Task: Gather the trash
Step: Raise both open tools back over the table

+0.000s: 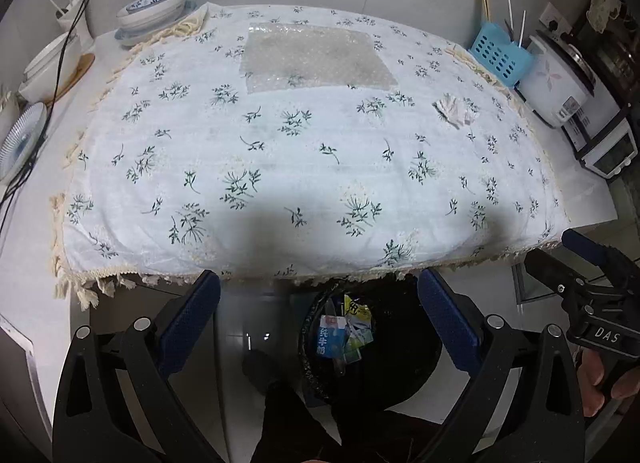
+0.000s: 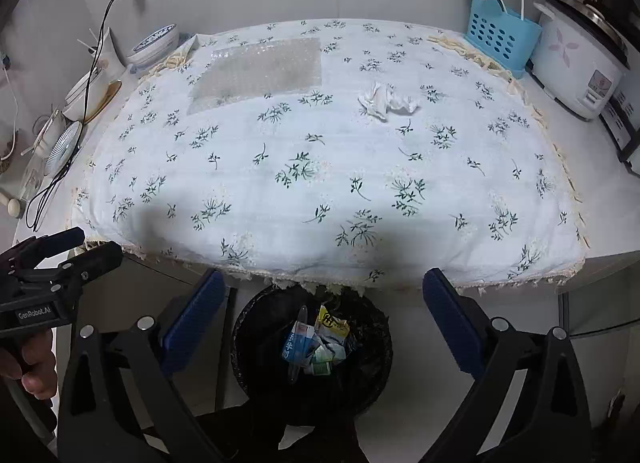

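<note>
From the left wrist camera we see our left gripper (image 1: 319,317) with its blue ribbed pads spread wide and nothing between them, hanging just off the near, fringed edge of the tabletop (image 1: 24,199). A white floral cloth (image 1: 280,167), thin and slightly puckered, covers most of the surface, and its wide middle lies bare. A flat rectangular sheet of bubble wrap (image 1: 316,57) rests near the far edge. A crumpled white tissue (image 1: 456,109) sits to the right, well apart from the wrap. Below the near edge stands a round bin lined with a black bag (image 1: 408,347); inside are a blue carton and some wrappers (image 1: 344,333). At the far right our right gripper (image 1: 584,259) shows from the side, held in a hand (image 1: 604,379).

From the right wrist camera, the right gripper (image 2: 320,313) is likewise spread wide and empty, poised over the bin (image 2: 312,351), just short of the cloth's tasselled hem. The tissue (image 2: 386,99) lies right of centre, the bubble wrap (image 2: 260,73) left of it. The sides are crowded: stacked bowls (image 2: 154,45) and a black cable (image 2: 94,75) at left, a perforated blue plastic basket (image 2: 498,41) and a rounded white rice cooker (image 2: 578,63) at right. The left gripper (image 2: 90,245) appears at the left edge; its pads seem slightly apart, though the angle is poor.
</note>
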### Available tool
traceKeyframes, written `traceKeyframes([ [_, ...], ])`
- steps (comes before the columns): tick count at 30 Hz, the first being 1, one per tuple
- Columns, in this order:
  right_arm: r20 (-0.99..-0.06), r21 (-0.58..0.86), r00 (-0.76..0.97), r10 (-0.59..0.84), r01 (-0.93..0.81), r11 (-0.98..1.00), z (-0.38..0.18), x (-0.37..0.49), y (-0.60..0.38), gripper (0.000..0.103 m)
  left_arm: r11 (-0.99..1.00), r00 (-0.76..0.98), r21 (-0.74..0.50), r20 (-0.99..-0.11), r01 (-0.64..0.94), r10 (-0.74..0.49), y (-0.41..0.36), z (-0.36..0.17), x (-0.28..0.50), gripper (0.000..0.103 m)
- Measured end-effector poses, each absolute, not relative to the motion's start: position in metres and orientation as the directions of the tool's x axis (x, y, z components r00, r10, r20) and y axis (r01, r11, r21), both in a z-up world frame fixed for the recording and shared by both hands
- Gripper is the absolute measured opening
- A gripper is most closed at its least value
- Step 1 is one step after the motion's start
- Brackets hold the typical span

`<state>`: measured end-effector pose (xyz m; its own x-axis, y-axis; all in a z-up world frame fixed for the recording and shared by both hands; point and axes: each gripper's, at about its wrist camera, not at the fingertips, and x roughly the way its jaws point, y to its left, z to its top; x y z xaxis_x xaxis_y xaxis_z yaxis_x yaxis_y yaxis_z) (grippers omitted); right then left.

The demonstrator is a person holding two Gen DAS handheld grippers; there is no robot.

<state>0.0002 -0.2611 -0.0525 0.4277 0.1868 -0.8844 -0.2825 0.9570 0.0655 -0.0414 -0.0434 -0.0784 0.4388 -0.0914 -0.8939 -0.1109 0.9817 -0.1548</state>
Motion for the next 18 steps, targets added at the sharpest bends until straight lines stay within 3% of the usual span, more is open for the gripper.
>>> traceKeyframes([
  [18, -0.851, 0.021, 0.498, 0.165, -0.282, 0.959, -0.018, 0.078, -0.268, 0.095, 0.977, 0.469, -0.15, -0.881, -0.152, -0.062, -0.037, -0.039, 0.042, 0.097],
])
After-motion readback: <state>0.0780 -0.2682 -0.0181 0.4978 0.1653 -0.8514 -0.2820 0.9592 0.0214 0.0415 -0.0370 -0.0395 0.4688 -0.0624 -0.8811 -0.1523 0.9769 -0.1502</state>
